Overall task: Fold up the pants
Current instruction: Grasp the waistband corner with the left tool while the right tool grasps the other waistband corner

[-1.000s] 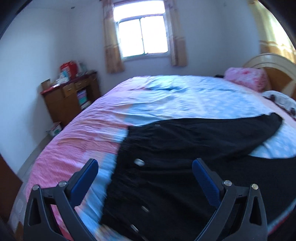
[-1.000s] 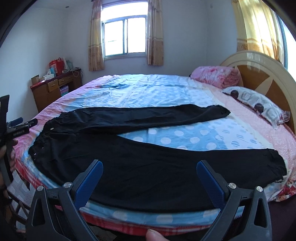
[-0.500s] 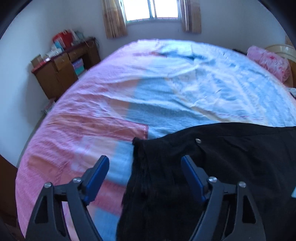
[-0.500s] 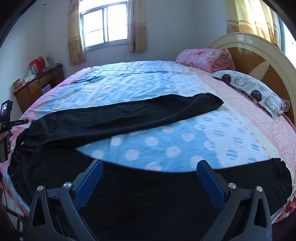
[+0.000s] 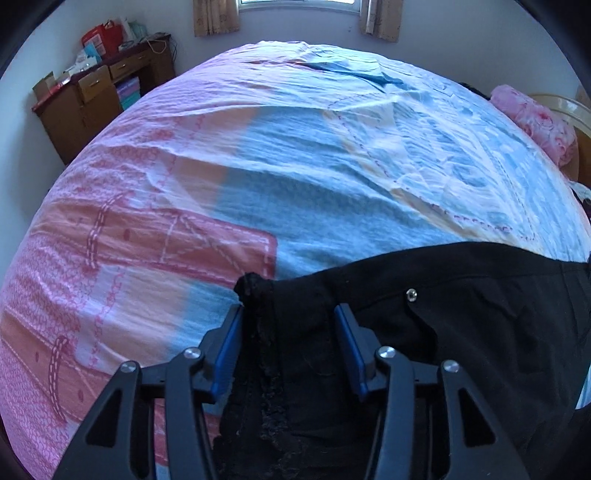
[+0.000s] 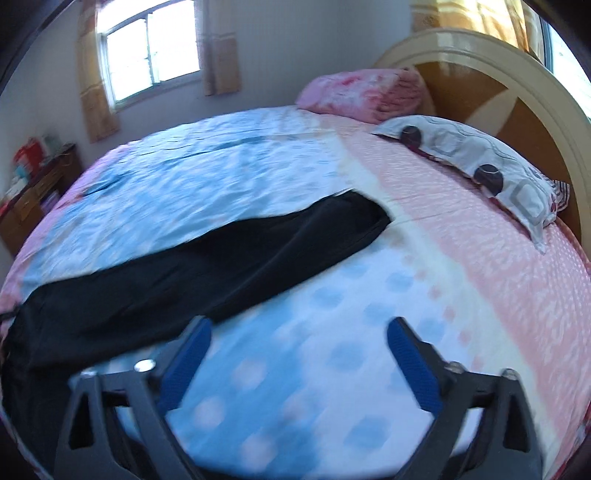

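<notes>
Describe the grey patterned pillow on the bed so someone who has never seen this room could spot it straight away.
Start at the big arched wooden headboard. On the bed just in front of it lies the grey patterned pillow, beside a folded pink blanket. Its pale grey cover with dark round spots sets it apart from the pink blanket.

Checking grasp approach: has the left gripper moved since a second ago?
Yes. The left gripper has dropped toward the pants waistband corner, jaws closing around it; the window slid to the frame's top.
</notes>
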Action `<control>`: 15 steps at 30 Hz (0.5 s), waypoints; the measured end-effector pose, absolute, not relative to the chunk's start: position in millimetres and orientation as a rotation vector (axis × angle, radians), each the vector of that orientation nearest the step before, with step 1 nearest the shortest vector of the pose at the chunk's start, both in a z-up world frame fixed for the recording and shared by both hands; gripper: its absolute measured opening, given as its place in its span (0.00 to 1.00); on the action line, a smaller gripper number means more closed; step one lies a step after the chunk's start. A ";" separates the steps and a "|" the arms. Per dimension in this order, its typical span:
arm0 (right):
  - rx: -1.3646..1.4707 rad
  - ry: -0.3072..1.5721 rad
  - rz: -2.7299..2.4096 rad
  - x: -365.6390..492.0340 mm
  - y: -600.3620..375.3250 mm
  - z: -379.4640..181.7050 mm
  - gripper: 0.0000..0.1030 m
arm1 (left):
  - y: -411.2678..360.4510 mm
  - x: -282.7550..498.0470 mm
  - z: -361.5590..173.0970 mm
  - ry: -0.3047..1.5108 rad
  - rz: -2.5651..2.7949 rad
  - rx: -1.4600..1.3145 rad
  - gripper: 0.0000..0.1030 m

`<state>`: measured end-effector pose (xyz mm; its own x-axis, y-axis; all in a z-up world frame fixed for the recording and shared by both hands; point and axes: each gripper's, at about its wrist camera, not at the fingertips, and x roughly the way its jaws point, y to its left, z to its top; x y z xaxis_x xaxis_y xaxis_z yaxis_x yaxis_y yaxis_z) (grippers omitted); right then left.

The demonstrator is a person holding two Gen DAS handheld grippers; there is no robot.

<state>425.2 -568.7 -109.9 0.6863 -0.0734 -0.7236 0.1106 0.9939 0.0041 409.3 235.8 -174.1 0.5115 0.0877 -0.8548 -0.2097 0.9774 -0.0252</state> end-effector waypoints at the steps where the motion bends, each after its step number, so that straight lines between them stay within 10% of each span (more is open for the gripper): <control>1: 0.066 0.820 -0.113 444.5 -579.3 -109.3 0.68 | 234.8 410.6 -174.0 1.022 0.179 -0.126 0.48; 15: 0.011 0.921 -0.165 655.5 -640.8 -140.1 0.60 | 227.4 414.5 -177.2 1.005 0.191 -0.078 0.47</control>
